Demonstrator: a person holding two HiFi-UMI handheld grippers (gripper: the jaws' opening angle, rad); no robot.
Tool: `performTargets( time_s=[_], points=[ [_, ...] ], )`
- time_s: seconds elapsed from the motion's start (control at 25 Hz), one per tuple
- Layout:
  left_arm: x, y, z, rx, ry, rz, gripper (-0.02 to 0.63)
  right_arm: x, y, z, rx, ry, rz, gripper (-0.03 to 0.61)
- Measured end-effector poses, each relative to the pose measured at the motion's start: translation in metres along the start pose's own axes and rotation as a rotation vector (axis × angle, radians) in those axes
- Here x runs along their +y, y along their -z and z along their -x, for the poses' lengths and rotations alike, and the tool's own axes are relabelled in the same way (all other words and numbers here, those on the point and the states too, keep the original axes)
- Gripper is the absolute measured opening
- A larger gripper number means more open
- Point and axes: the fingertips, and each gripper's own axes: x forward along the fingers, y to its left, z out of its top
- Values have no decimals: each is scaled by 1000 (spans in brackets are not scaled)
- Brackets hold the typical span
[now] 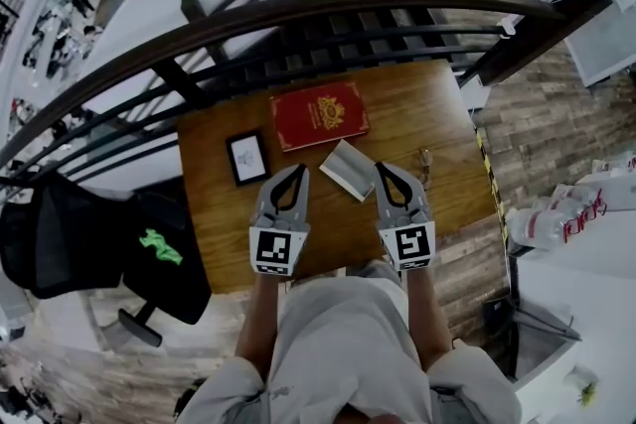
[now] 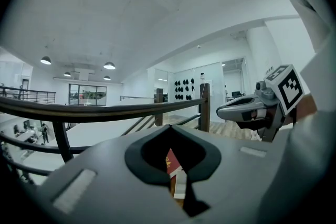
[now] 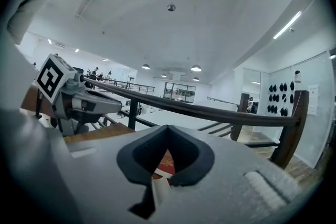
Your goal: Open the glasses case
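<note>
Hovering side by side over the near half of the wooden counter (image 1: 437, 104), the left claw (image 1: 298, 172) and the right claw (image 1: 382, 168) each have their jaws drawn together on nothing, tips pointing away from the person. The glasses case (image 1: 346, 170), a pale grey, flat-looking piece, lies at a slant on the counter just ahead of and between the two tips. It is close to both and gripped by neither. Past it sit a red book (image 1: 319, 114) and, to its left, a small black-framed panel (image 1: 247, 158).

From above, the case is too small to show whether its lid is up or down. The scene therefore fits two stages: claws lined up on a case that is shut, or claws held clear of one already opened. Any hold on the case would need the jaws parted, with one claw on each side of it.
</note>
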Motion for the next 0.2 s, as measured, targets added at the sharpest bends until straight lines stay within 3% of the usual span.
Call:
performTargets(
  time_s=[0.2],
  points=[
    [1, -1, 3, -4, 9, 3, 20, 4, 0, 1, 0, 8, -20, 2]
  ],
)
